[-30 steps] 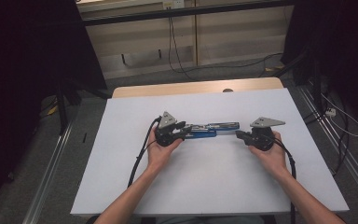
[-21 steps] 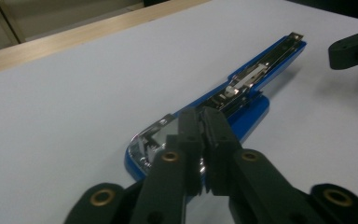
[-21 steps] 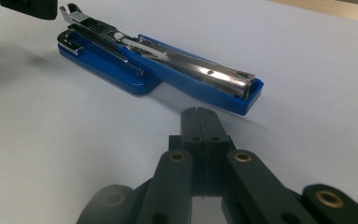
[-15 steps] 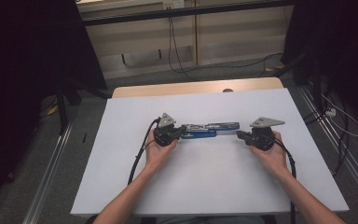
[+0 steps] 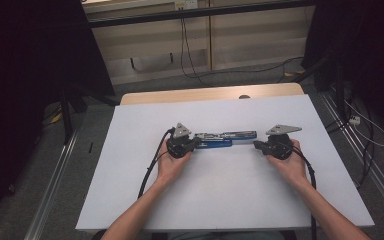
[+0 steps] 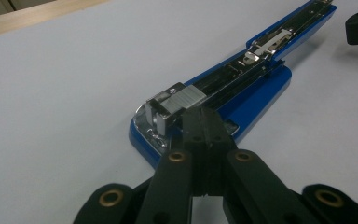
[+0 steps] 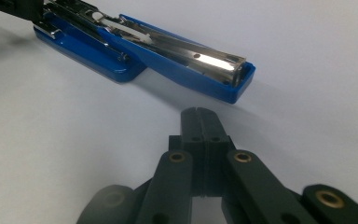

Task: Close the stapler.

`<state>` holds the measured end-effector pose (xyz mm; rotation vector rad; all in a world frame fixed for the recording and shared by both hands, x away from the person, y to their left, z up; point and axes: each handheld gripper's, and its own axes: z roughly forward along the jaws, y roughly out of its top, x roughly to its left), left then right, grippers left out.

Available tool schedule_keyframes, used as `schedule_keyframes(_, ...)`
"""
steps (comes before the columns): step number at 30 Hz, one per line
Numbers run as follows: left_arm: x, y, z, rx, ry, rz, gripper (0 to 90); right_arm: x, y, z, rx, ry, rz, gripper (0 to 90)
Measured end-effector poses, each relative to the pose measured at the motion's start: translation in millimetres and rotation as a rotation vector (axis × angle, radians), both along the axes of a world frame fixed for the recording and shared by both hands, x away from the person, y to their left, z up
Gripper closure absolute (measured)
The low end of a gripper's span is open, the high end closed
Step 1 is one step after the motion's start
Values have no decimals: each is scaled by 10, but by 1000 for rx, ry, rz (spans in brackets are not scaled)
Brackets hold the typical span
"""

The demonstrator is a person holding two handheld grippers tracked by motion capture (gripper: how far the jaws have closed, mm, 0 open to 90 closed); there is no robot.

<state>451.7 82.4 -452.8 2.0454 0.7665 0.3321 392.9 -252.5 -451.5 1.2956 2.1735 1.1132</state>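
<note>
Two grippers at frame centre in high view: left gripper (image 5: 194,143) clenched, empty, tips at blue stapler (image 5: 225,139), opened flat on white table (image 5: 230,200); right gripper (image 5: 256,145) clenched, just beside stapler's other end; left gripper view: jaws together at stapler's lower-centre end; right gripper view: closed jaws bottom centre, stapler upper left, apart.

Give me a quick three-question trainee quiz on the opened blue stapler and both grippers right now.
1. True or false: the opened blue metal stapler lies flat on the white table sheet.
2. Which gripper's tips are at the stapler: left gripper or right gripper?
3. Are the right gripper's jaws open or shut?

Key: 1 true. 2 left; the right one sits apart from the stapler's far end. 3 shut, with nothing between them.
</note>
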Motion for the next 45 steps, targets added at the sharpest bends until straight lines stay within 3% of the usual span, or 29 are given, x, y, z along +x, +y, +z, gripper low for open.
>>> schedule_keyframes(6, -3, -5, 5, 1, 11, 14, 900, 52, 9, -13, -24, 10, -6, 900)
schedule_keyframes(10, -20, -61, 8, 24, -13, 12, 900, 76, 51, -42, -53, 30, 7, 900)
schedule_keyframes(12, -18, -59, 5, 9, 0, 8, 900, 90, 71, -42, -63, 38, 11, 900)
schedule_keyframes(19, 5, -36, 21, 22, 9, 7, 900, 140, 70, -39, -43, 70, -3, 900)
schedule_keyframes(45, 7, -34, 16, 14, 12, 5, 900, 193, 103, -61, -67, 16, -19, 900)
